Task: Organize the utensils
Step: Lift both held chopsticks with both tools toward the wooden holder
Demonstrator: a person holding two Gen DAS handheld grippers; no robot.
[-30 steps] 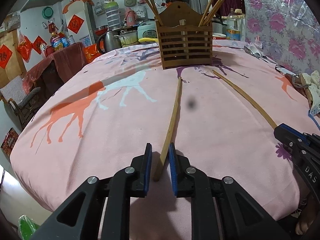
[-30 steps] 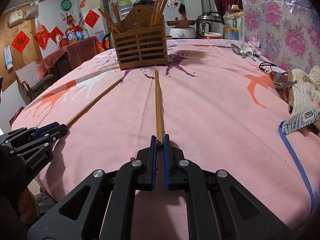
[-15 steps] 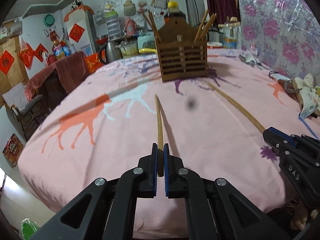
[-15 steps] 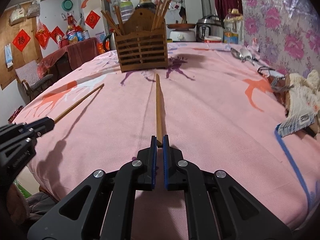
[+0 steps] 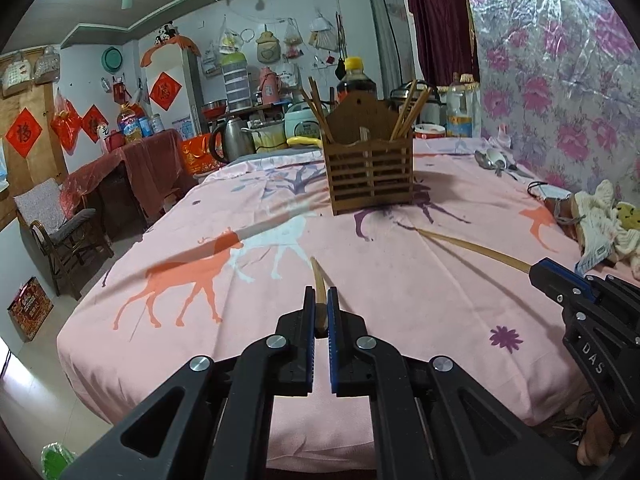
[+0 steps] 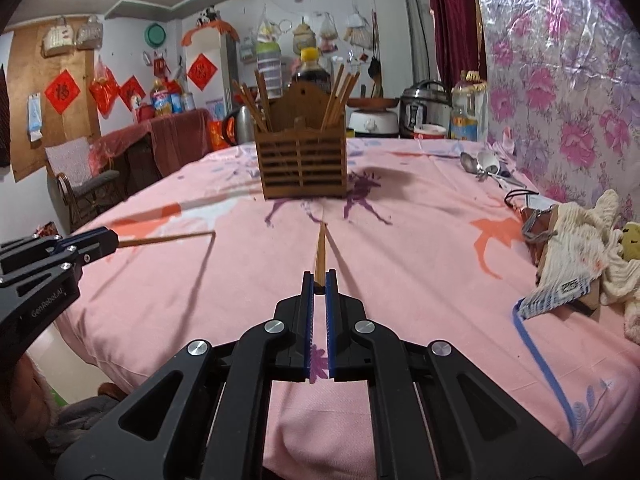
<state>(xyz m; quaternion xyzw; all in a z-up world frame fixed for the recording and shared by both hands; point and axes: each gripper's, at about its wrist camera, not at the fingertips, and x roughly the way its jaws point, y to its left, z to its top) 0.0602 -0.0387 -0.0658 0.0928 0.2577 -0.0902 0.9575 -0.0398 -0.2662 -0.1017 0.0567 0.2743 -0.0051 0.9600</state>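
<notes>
Chopsticks are what I have in both claws: the left gripper (image 5: 319, 300) is clenched on the butt of one chopstick (image 5: 318, 280), which pokes straight ahead past the blue pads, its tip lifted off the pink tablecloth (image 5: 400, 280) with its shadow on the cloth beneath. From my right wrist view, the right gripper (image 6: 319, 280) is likewise clenched on the end of the second chopstick (image 6: 320, 250), which runs forward along the fingers toward the wooden utensil holder (image 6: 304, 164) and also casts a thin shadow on the cloth just beside it. The holder stands upright well ahead of both claws, roughly on the line each one points along, with other chopsticks leaning out of its left and right compartments. From the left claw, the right gripper (image 5: 560, 280) shows off to the right and near, its chopstick (image 5: 472, 248) slanting toward the foot of the holder. From the right claw, the left gripper (image 6: 92, 240) sits off to the left, its chopstick (image 6: 168, 239) sticking out almost level. Far ahead and to the right of both claws, metal spoons (image 6: 478, 164) lie near the flowered wall covering, and a cream knitted bundle (image 6: 580, 236) lies at the right edge of the table.
</notes>
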